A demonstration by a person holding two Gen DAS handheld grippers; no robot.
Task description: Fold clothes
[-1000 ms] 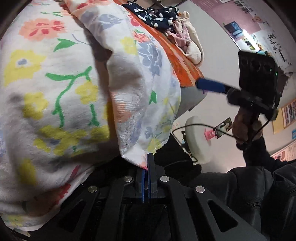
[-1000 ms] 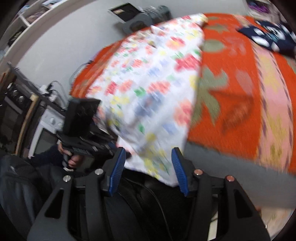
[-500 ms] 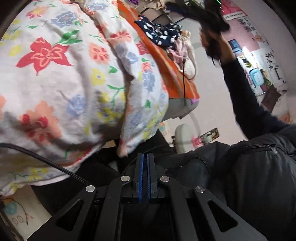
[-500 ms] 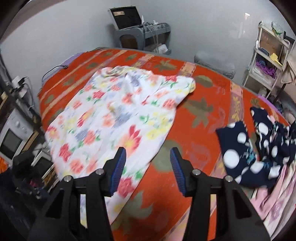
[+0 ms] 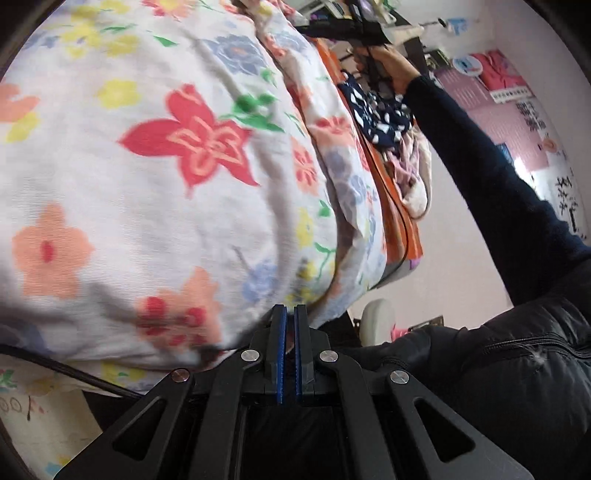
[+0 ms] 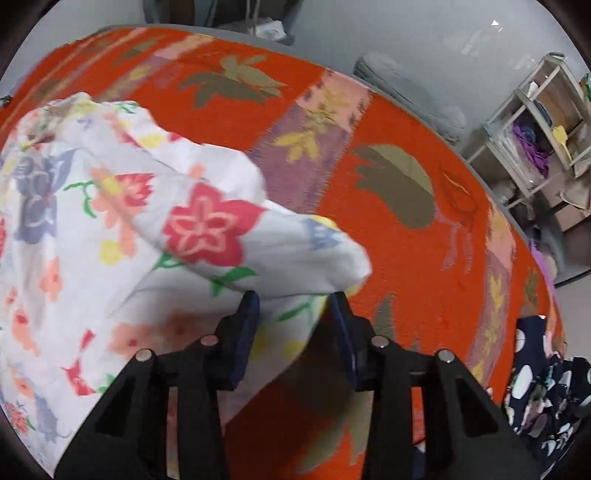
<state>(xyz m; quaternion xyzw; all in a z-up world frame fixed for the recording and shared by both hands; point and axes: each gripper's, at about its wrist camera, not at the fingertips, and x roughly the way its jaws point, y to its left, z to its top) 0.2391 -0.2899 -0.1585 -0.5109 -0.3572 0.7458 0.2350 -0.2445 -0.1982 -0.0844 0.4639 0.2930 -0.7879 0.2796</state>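
Observation:
A white floral garment (image 5: 177, 177) lies spread on the bed and hangs over its near edge. My left gripper (image 5: 290, 314) is shut on the garment's lower edge, low at the bedside. In the right wrist view the same garment (image 6: 147, 229) covers the left of the orange bedspread (image 6: 424, 266). My right gripper (image 6: 293, 306) is open, and a bunched corner of the garment lies between and just beyond its blue pads (image 6: 248, 314). In the left wrist view the right gripper (image 5: 343, 27) is far off over the bed, held by a dark-sleeved arm.
A navy polka-dot garment (image 6: 543, 387) and pink and cream clothes (image 5: 413, 173) lie at the bed's right end. A shelf unit (image 6: 546, 125) stands by the wall beyond the bed. A grey cushion (image 6: 410, 96) rests at the far edge. A black cable (image 5: 74, 373) runs below the garment.
My right gripper has swept from the bedside up over the bed and come down onto the garment's far corner. My left gripper stayed shut on the edge while the cloth shifted.

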